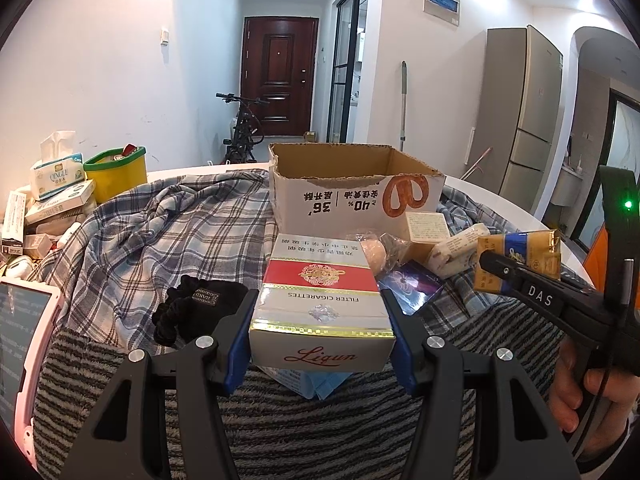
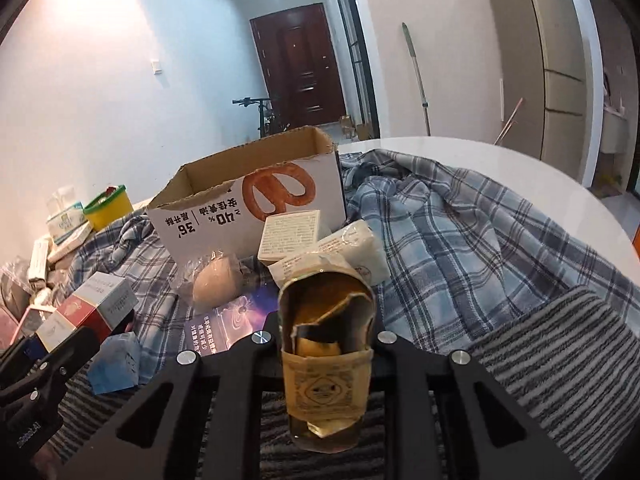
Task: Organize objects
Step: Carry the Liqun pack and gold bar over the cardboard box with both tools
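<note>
Jaws clamped: left on cigarette carton (image 1: 322,312), lengthwise toward box (image 1: 352,188); right on crumpled pack (image 2: 326,356).

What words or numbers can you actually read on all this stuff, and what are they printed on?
"Liqun", "FILTER CIGARETTES": cigarette pack held in the left hand-held gripper.
"40%", "36", upside down: cardboard box.
"QINGLI" or similar: tissue pack.
"DAS": right hand-held gripper.
Chinese print on the box and packs, and the crushed gold pack: too small or blurred.
</note>
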`<state>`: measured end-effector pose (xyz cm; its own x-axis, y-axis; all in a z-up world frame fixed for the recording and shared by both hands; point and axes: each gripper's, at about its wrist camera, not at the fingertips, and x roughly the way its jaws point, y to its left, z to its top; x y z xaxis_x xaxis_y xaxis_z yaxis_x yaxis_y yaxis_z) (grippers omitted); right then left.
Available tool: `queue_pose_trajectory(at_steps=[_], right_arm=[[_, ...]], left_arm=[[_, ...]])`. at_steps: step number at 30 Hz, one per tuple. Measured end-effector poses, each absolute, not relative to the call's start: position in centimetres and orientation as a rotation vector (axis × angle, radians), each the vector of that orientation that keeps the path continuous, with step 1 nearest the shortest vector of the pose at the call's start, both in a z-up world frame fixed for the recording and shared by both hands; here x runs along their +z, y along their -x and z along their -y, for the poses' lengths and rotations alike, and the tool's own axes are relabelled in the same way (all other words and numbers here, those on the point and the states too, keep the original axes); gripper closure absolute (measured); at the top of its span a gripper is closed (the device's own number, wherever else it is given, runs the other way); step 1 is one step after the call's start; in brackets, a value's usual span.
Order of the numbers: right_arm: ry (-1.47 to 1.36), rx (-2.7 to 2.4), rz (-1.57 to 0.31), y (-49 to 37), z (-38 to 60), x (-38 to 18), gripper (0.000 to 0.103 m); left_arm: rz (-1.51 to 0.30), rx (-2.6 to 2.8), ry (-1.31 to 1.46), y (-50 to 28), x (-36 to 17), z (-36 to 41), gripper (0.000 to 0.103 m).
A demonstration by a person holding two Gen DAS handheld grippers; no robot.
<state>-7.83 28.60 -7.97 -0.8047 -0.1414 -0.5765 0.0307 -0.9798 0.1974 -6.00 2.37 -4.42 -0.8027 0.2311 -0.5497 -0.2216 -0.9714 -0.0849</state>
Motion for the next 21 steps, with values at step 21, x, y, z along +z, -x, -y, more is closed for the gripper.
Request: queue_pose_trajectory(at_steps=[21], right_arm=[[-0.422, -2.969, -0.052, 5.0, -27.1, 3.8, 0.086]], left_arm=[[-0.081, 2.745, 0.664, 5.8, 4.5, -6.3, 0.043]])
